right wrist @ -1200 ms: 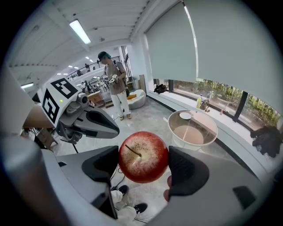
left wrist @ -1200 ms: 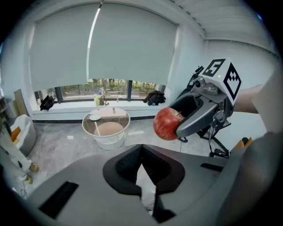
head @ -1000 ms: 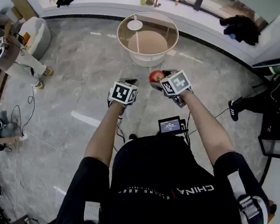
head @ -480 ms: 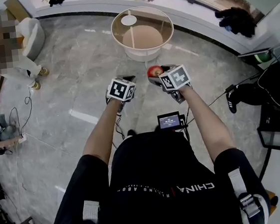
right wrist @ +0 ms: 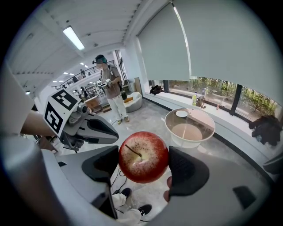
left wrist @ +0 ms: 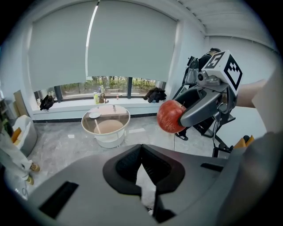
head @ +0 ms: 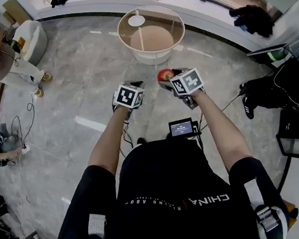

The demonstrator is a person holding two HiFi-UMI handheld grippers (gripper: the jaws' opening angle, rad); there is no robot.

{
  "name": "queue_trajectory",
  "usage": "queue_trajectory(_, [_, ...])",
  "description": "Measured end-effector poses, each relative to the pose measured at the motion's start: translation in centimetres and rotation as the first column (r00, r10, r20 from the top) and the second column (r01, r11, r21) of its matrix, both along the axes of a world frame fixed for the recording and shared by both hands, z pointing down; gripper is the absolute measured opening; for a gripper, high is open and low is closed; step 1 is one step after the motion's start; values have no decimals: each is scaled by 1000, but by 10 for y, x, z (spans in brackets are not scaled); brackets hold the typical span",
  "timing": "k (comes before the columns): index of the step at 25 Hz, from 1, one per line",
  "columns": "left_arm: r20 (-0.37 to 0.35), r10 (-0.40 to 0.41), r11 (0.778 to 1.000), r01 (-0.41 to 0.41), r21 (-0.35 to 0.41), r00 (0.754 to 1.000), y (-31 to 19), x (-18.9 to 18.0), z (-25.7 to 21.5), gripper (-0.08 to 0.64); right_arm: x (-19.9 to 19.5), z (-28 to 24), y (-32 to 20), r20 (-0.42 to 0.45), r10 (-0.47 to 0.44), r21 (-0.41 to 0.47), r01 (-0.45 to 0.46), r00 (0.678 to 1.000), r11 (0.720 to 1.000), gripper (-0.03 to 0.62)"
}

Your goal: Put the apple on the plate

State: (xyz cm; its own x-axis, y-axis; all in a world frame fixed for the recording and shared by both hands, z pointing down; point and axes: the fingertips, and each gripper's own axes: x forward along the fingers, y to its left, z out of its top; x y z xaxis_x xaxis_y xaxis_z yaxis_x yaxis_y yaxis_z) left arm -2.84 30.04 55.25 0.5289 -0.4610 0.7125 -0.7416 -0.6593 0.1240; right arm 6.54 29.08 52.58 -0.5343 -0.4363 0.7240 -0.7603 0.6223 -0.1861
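A red apple [right wrist: 143, 156] hangs in the air, stem towards the camera, with my right gripper [right wrist: 144, 165] shut on it. In the head view the apple [head: 164, 75] shows just ahead of the right gripper's marker cube [head: 186, 82]. My left gripper [left wrist: 141, 151] is shut with nothing in it and floats left of the apple [left wrist: 171, 116], level with it. A small white plate [head: 136, 20] lies on a round glass-topped table [head: 178, 28] some way ahead on the floor. The plate [right wrist: 181, 114] is also small and distant in the right gripper view.
A window ledge [head: 98, 0] with bottles runs behind the table. A person [right wrist: 110, 88] stands at the far left by a white chair [head: 30, 36]. Cables [head: 29, 122] trail on the grey floor. Dark equipment and a seated person's legs [head: 267, 95] are at the right.
Both grippers have shifted slightly up in the head view, the apple still held in the right one. The table sits a little higher in the frame.
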Motion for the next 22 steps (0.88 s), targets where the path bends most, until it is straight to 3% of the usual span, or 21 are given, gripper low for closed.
queue_trajectory(10, [1, -61, 998, 61, -9, 998, -10, 23, 6, 17, 31, 8, -5, 15, -22, -10, 22, 1000, 1000, 377])
queue_trajectory(14, [-29, -80, 997, 80, 3, 996, -16, 18, 0, 17, 20, 15, -15, 23, -19, -18, 19, 1000, 1000, 377])
queue_trajectory(22, [-3, -113, 993, 113, -19, 994, -56, 14, 20, 17, 22, 39, -52, 50, -20, -57, 23, 999, 998, 377])
